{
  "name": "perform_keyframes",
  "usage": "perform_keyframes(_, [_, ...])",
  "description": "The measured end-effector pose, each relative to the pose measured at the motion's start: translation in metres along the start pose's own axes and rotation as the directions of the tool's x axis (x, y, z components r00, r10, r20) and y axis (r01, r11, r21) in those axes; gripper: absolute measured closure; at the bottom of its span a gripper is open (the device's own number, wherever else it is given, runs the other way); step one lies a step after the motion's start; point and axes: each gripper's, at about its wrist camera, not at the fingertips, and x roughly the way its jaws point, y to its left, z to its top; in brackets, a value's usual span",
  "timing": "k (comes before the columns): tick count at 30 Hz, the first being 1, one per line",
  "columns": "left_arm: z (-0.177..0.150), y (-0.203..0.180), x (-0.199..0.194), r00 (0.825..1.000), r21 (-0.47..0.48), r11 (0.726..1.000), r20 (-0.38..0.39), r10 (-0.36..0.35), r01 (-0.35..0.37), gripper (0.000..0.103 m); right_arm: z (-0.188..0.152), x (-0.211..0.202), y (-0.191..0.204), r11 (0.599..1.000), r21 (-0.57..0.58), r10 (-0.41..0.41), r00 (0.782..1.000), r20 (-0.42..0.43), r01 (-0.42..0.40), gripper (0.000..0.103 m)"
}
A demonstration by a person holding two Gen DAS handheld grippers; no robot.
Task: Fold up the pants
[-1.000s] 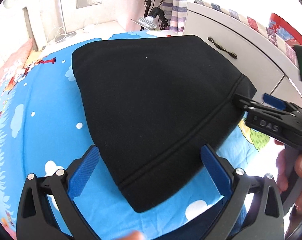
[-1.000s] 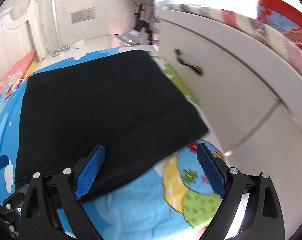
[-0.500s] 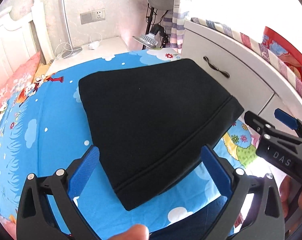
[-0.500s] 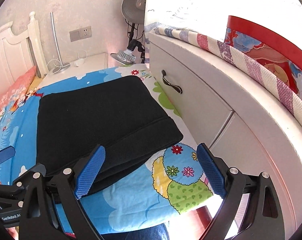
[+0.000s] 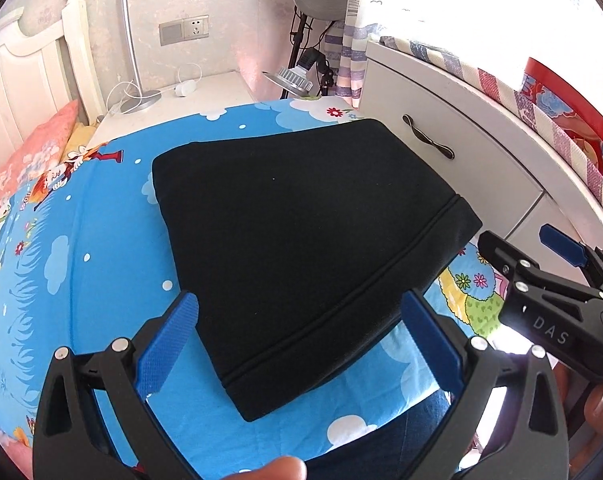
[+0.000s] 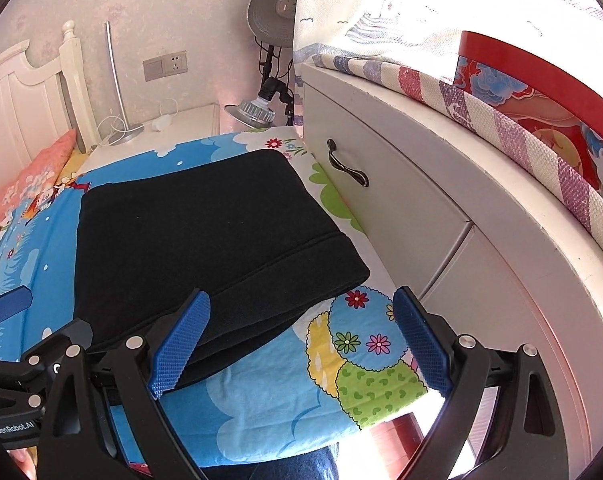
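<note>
The black pants [image 5: 301,248] lie folded into a flat, thick rectangle on the blue cartoon bedsheet [image 5: 81,264], waistband edge nearest me. In the left wrist view my left gripper [image 5: 299,340] hovers above the near edge of the pants, open, blue pads wide apart and touching nothing. The right gripper [image 5: 541,256] shows at that view's right edge, beside the pants' right corner. In the right wrist view my right gripper [image 6: 301,344] is open above the sheet's near right corner, clear of the pants [image 6: 205,240]. The left gripper [image 6: 21,336] appears at the lower left.
A white drawer cabinet [image 6: 421,216] with a dark handle stands close along the bed's right side. A white nightstand [image 5: 173,104] with a lamp and cable sits beyond the bed, a pink pillow [image 5: 25,160] at the far left. A person's blue-trousered leg [image 5: 381,448] is below.
Both grippers have lifted up and back from the pants, which now look smaller and fully in view. Over the last half second nothing moved.
</note>
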Motion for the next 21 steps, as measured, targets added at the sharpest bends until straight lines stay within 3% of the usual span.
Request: perform_keyframes(21, [0.0,-0.0018,0.0006,1.0,0.001,1.0,0.001,-0.004,0.004,0.002,-0.0002,-0.0004,-0.0014,1.0,0.004,0.007,1.0,0.002,-0.007,0.014])
